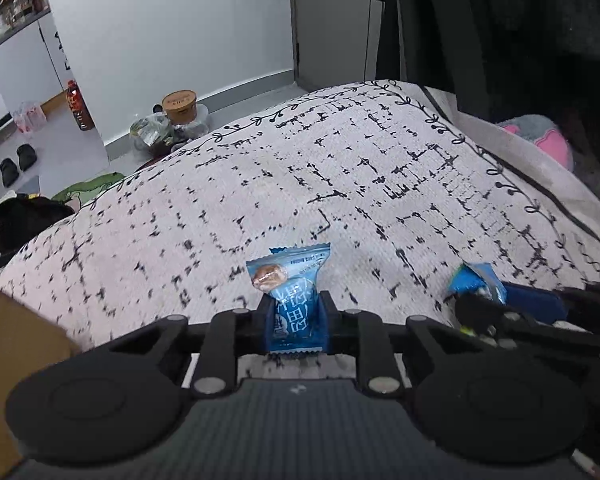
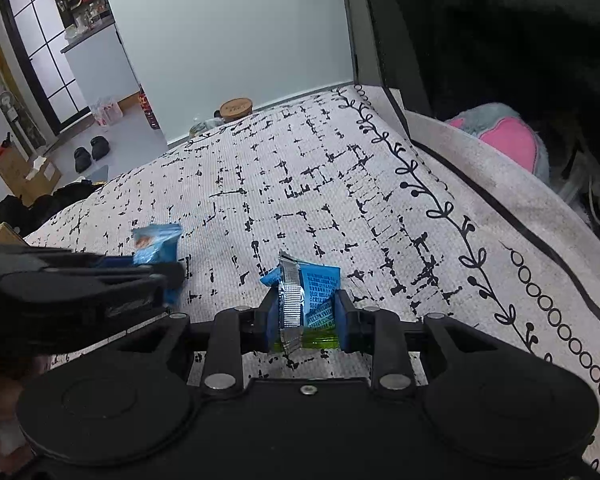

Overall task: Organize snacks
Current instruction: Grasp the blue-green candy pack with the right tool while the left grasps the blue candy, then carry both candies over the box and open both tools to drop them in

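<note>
Both grippers loaded, lower centre of each view.
Left gripper [image 1: 294, 312] clamps my blue snack packet [image 1: 290, 300]; right gripper [image 2: 305, 314] clamps a second blue packet [image 2: 306, 300], above the patterned cloth [image 1: 340, 184]. I should keep grips steady toward the cardboard box [image 1: 8, 344].

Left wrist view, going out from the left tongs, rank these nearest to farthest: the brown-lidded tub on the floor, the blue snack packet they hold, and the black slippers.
1. The blue snack packet, pinched in the left tongs, centre foreground.
2. The brown-lidded tub, on the floor beyond the patterned cloth, left of centre.
3. The black slippers, far left; roughly level with the tub, so too close to call.
</note>
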`<state>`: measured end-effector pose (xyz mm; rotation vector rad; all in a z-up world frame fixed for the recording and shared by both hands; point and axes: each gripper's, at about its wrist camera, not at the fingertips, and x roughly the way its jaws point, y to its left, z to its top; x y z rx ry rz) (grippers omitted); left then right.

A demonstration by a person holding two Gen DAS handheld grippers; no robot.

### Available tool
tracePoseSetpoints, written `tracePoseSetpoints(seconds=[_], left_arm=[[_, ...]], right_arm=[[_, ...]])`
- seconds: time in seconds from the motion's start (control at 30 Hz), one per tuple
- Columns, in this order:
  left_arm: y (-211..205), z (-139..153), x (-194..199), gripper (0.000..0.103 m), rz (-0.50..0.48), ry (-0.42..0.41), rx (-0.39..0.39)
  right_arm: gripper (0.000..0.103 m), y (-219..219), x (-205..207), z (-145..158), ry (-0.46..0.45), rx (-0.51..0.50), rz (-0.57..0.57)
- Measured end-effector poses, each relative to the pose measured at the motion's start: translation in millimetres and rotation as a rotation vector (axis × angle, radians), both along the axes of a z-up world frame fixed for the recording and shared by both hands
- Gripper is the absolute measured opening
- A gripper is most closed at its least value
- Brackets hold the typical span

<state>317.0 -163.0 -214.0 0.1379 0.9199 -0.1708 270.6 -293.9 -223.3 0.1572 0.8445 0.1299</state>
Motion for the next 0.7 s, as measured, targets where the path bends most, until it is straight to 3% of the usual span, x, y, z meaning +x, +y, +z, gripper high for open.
tracePoseSetpoints(seconds=[0.7], left_arm=[[53,62,-57,0.021,0.061,-0.103,-0.046]], right_arm=[[0.027,20,-26,45,-0.148,-0.100,-0.026]])
